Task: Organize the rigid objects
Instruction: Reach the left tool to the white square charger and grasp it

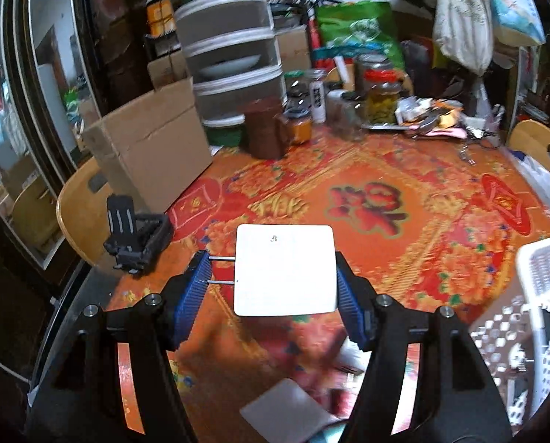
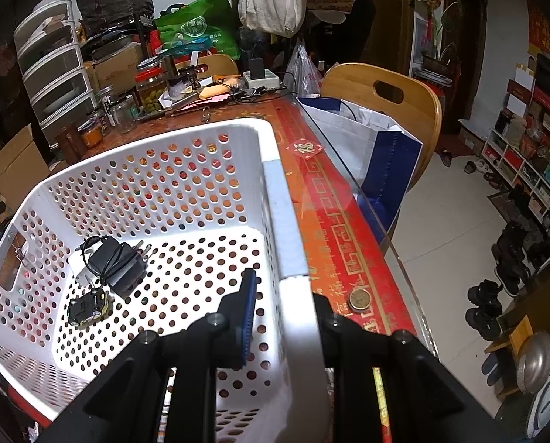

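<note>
— Blue pads of my left gripper [image 1: 284, 288] are clamped on a white square plug adapter [image 1: 285, 269], lifted above the red patterned tablecloth [image 1: 367, 199]. Its two metal prongs [image 1: 221, 270] poke out against the left pad.

— And your right side?

— My right gripper [image 2: 282, 317] is closed on the rim of the white perforated basket [image 2: 275, 192], one finger inside the wall and one outside.

— What's in the basket?

— I see a black charger with its cord wrapped round it [image 2: 118, 262], and just beside it a small yellow-and-black toy car [image 2: 88, 306], both on the bottom. Outside, a coin [image 2: 359, 298] lies on the cloth near the table edge.
</note>
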`<control>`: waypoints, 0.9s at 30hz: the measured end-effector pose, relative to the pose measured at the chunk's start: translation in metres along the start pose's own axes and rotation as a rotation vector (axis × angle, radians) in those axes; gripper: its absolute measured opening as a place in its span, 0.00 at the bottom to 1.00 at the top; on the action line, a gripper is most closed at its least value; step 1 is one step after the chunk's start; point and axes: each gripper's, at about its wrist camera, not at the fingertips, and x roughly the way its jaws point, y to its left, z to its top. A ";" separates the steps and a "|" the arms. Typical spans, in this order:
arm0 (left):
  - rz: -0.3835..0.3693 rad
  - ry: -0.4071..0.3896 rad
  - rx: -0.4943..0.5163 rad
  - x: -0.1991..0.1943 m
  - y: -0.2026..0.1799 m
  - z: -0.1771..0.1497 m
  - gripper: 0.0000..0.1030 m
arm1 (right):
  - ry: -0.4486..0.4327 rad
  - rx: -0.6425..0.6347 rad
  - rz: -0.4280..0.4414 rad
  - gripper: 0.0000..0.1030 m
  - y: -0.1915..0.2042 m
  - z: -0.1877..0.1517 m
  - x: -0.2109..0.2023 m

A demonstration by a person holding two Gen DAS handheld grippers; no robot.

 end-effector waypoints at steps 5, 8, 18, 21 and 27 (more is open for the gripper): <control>-0.012 -0.050 0.037 -0.035 -0.018 0.006 0.60 | -0.005 -0.001 0.007 0.18 -0.001 0.000 0.000; -0.020 -0.073 0.069 -0.054 -0.034 0.009 0.61 | -0.010 0.000 0.017 0.18 -0.001 0.000 0.000; -0.088 -0.106 0.147 -0.101 -0.090 0.011 0.61 | -0.017 -0.003 0.038 0.18 -0.002 0.000 -0.001; -0.114 -0.116 0.176 -0.115 -0.108 0.008 0.61 | -0.016 -0.005 0.039 0.18 -0.002 0.000 0.000; -0.169 -0.099 0.264 -0.132 -0.152 0.000 0.61 | -0.022 0.000 0.041 0.18 -0.002 0.000 -0.001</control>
